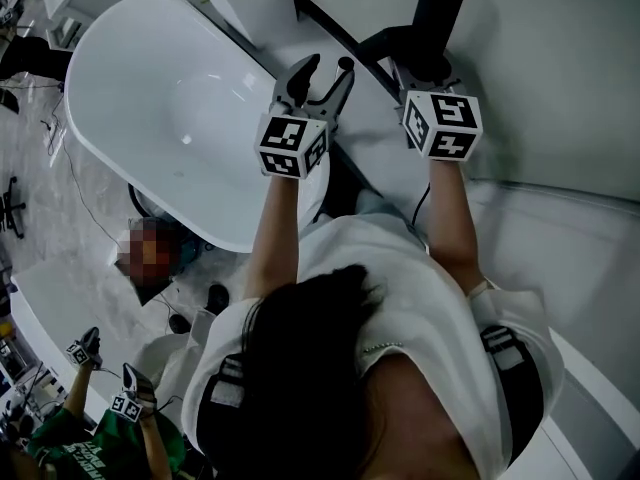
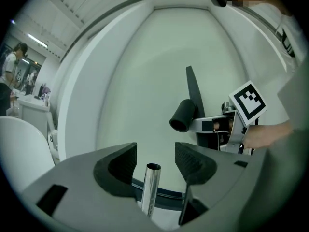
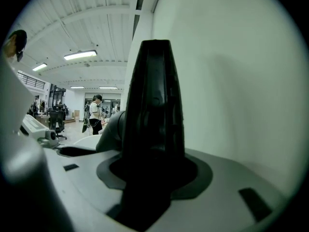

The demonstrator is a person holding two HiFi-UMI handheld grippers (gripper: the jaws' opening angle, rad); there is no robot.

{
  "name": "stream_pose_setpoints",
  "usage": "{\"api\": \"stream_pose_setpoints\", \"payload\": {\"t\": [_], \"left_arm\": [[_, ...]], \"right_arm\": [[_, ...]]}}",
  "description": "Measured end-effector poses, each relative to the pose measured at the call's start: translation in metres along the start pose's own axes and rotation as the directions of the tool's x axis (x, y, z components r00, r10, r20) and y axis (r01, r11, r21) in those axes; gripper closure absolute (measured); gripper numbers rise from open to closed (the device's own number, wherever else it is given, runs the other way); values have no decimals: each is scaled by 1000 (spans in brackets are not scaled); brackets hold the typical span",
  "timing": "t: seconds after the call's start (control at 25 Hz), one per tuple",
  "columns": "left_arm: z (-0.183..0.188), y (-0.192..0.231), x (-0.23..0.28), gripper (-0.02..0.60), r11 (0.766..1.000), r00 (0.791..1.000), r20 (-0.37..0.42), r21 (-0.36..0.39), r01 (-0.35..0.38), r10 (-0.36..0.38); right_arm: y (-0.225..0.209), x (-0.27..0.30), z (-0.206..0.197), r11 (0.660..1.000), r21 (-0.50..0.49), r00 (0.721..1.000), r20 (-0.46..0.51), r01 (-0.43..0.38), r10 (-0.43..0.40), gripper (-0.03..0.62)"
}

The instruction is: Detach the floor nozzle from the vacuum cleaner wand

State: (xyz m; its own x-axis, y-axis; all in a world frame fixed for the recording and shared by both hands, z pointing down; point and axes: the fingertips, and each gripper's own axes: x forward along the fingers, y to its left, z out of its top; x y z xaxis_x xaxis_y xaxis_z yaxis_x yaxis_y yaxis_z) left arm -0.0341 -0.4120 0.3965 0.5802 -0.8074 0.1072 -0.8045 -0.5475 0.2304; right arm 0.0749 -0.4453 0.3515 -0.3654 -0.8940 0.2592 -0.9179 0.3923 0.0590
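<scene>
Left tongs (image 1: 325,76) stand open, pads clear of the chrome wand (image 2: 150,190); right tongs (image 1: 428,73) clamp the black floor nozzle (image 3: 154,105).

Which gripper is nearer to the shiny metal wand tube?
Left. The shiny metal wand tube stands untouched between the open jaws of the left gripper; the right gripper is apart, off to one side, clamped on the black plastic floor nozzle.

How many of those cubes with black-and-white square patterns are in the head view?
4. The left-hand cube and the right-hand cube sit at top centre. Two smaller cubes are at lower left, held by another person. Others may be hidden.
</scene>
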Motion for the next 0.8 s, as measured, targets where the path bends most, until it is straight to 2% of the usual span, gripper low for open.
{"api": "stream_pose_setpoints", "payload": {"t": [0.08,0.2,0.32,0.48,0.8], "left_arm": [[10,-1,-11,336,1000,1000,21,2,-18,18],[16,1,-27,408,997,997,25,17,-75,75],[18,4,-40,436,989,990,38,42,-138,137],[23,9,-62,534,970,971,57,56,-237,234],[16,14,-82,571,953,955,29,63,-295,294]], "right_arm": [[3,-4,2,1000,4,1000,2,8,-8,387],[7,-9,-2,1000,5,1000,-5,15,-15,387],[16,-15,-9,1000,11,1000,-11,14,-14,387],[32,-27,-16,1000,7,1000,-20,18,-18,387],[54,-39,-34,1000,6,999,-31,25,-24,387]]}}
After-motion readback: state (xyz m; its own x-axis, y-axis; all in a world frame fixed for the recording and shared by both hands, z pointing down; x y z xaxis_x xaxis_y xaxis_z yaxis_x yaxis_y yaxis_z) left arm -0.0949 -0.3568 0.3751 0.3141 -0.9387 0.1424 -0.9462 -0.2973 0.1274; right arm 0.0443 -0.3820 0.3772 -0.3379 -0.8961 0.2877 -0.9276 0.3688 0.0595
